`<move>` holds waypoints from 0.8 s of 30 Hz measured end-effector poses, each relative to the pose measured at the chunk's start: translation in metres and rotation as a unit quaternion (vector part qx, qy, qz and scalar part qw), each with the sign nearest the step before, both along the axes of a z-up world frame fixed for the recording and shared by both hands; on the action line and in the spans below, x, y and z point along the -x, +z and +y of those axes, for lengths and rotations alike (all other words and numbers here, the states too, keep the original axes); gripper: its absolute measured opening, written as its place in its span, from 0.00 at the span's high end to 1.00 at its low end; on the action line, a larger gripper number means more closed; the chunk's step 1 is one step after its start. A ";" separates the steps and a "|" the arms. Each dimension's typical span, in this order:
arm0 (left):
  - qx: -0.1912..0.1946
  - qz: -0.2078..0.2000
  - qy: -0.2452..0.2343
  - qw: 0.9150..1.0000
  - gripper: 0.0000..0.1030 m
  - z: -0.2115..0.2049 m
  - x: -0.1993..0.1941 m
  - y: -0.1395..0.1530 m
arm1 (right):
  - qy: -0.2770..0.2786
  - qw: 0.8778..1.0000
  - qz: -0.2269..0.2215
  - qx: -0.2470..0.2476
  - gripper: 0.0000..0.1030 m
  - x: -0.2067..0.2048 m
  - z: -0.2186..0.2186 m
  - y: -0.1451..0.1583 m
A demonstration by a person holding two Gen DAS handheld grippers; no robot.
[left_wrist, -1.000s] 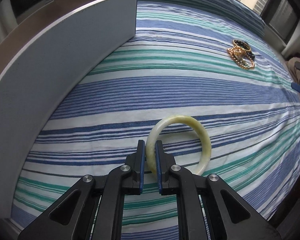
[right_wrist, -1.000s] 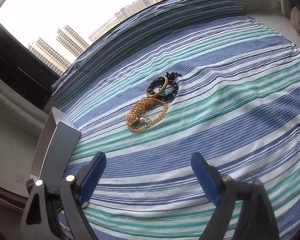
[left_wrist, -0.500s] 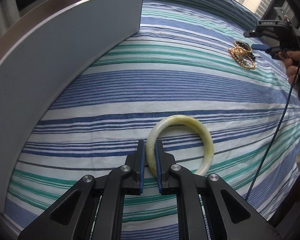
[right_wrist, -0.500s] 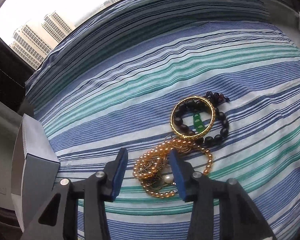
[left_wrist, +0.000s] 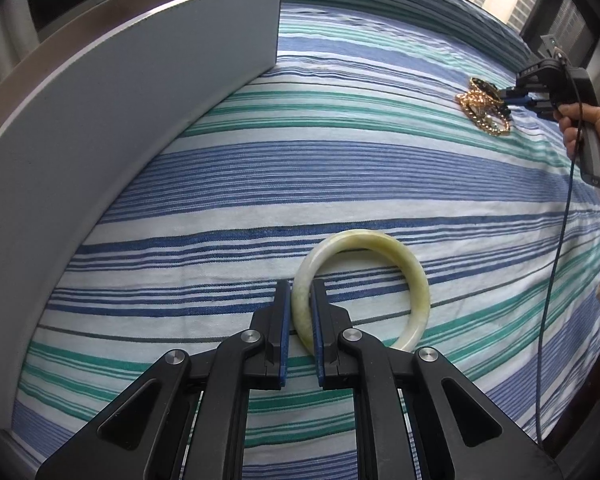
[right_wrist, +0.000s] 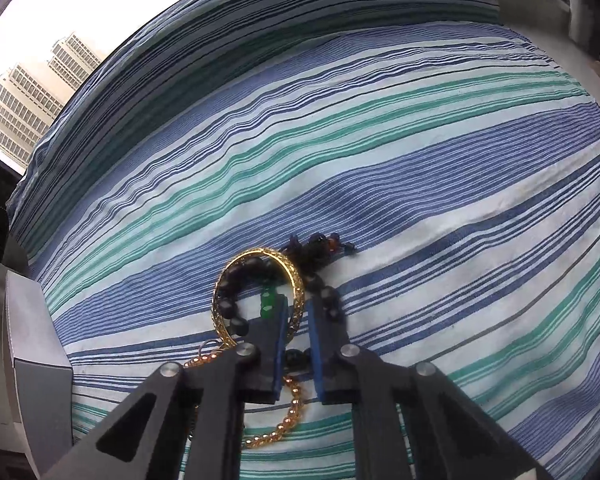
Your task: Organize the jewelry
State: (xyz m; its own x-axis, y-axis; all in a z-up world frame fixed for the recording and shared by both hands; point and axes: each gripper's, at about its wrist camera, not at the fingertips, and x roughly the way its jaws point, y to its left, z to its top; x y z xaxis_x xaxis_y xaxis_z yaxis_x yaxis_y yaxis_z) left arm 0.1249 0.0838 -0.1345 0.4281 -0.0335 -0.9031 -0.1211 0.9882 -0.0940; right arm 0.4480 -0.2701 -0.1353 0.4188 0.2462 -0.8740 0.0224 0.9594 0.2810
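Note:
My left gripper point(left_wrist: 300, 292) is shut on the near left rim of a pale yellow-green jade bangle point(left_wrist: 404, 260), over the striped cloth. My right gripper point(right_wrist: 299, 308) has its blue pads closed around the right rim of an ornate gold bangle point(right_wrist: 236, 268), which lies on a black bead bracelet point(right_wrist: 328, 300) with a green bead point(right_wrist: 268, 302). A gold bead chain point(right_wrist: 292, 412) runs under the fingers. In the left wrist view the right gripper point(left_wrist: 514, 98) sits at the jewelry pile point(left_wrist: 482, 110), far right.
A grey open box point(left_wrist: 120, 112) stands along the left of the striped blue, green and white cloth point(left_wrist: 320, 168); its corner shows in the right wrist view point(right_wrist: 36, 368). A hand and cable point(left_wrist: 556, 248) are at the right edge. A window is beyond the cloth.
My right gripper moved forward over the jewelry pile and closed from wide open onto the gold bangle's rim. My left gripper kept its hold on the jade bangle and shifted slightly.

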 end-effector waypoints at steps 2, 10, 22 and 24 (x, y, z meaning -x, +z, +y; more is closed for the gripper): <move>-0.003 -0.001 -0.001 1.000 0.92 0.000 0.000 0.000 | -0.004 1.000 -0.021 -0.013 0.94 0.009 -0.004 0.006; 0.009 0.003 -0.004 1.000 0.92 0.003 0.000 0.000 | 0.026 0.990 -0.069 -0.118 0.94 0.069 -0.028 0.046; 0.011 0.009 -0.009 1.000 0.92 0.003 0.004 0.001 | 0.140 0.968 0.037 -0.205 0.94 0.228 -0.007 0.000; 0.010 0.009 -0.010 1.000 0.92 0.003 0.004 0.001 | 0.140 0.971 0.043 -0.189 0.94 0.239 -0.005 -0.012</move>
